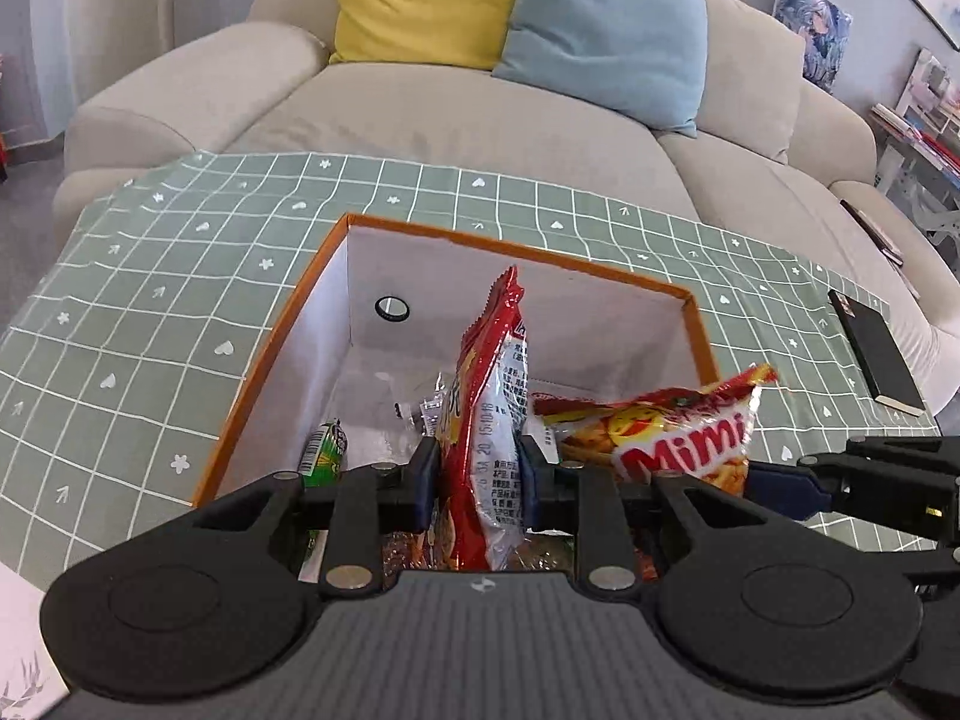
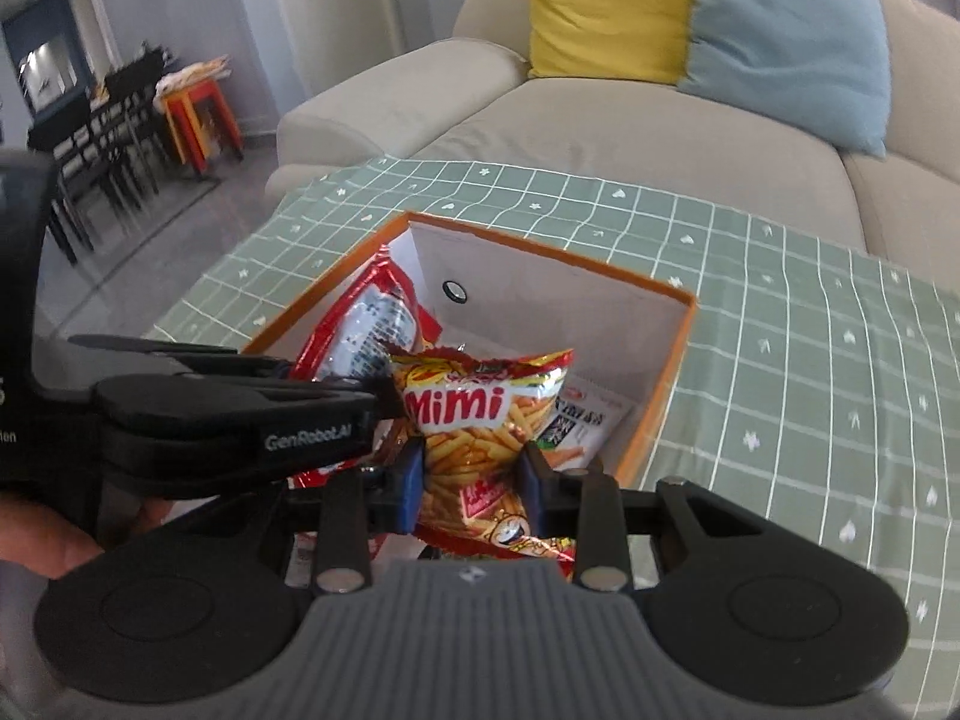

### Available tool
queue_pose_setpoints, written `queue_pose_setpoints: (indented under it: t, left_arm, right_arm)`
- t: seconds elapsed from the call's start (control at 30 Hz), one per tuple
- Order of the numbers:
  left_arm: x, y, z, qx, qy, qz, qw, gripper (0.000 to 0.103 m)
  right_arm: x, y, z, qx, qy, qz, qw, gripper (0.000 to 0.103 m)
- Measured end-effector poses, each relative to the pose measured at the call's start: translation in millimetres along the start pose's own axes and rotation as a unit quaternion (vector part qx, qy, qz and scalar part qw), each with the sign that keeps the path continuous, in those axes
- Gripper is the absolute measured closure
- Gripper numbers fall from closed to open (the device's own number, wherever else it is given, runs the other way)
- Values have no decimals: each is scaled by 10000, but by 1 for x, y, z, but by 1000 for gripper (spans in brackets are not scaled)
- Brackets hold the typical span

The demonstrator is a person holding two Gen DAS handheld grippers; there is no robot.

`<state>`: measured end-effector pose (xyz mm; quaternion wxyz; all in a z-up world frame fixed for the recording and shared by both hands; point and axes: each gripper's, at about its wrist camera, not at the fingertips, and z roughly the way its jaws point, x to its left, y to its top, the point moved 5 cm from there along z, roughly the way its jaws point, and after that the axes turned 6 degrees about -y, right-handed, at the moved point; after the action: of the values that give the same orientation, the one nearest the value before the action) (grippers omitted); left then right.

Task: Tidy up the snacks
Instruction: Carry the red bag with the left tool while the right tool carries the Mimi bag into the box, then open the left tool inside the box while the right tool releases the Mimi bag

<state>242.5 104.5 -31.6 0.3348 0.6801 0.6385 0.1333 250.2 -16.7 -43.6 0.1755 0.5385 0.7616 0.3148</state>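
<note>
Two handheld grippers hover over an orange-rimmed box with white inner walls, standing on a desk covered by a green grid-pattern cloth. Behind the desk, at twelve o'clock, sits a beige sofa with a yellow cushion and a light blue cushion side by side.

In the left wrist view, the left gripper is clenched on a tall red and white snack packet, held upright on edge above the box, its blue pads pressing both sides. At three o'clock from it, the right gripper grasps a red and yellow Mimi snack bag printed with thin fried sticks; the bag hangs over the box opening, just beside the red packet.

Inside the box, a green packet leans at the left wall, at nine o'clock from the left gripper. A clear wrapper lies on the floor of the box, and a white packet lies near its right wall. A dark flat object rests on the desk at the far right edge.
</note>
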Motion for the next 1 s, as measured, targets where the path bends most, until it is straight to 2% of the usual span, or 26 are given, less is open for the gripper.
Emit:
queue_pose_setpoints:
  t: [0.1,0.3,0.6,0.67,0.73,0.77,0.87,1.0]
  left_arm:
    - [5,0,8,99,76,20,9999,74]
    - [13,-3,25,394,156,-46,9991,74]
    - [15,-2,25,266,252,-6,9993,73]
    - [13,-1,21,163,296,33,9994,59]
    - [11,1,17,18,260,68,9996,50]
    - [10,1,14,-76,257,90,9996,47]
    - [8,3,7,-291,230,138,9992,37]
    - [7,6,-7,-627,145,111,9979,29]
  right_arm:
    - [0,4,15,112,34,-83,9999,74]
    - [-5,3,45,369,-288,-283,9985,74]
    - [-3,1,49,278,-317,-321,9986,72]
    - [-4,1,46,249,-363,-310,9985,68]
    - [-5,3,42,189,-423,-311,9984,60]
    - [-6,3,40,156,-446,-299,9984,55]
    - [-10,6,34,80,-505,-227,9984,50]
    - [-13,7,19,-79,-476,-122,9988,43]
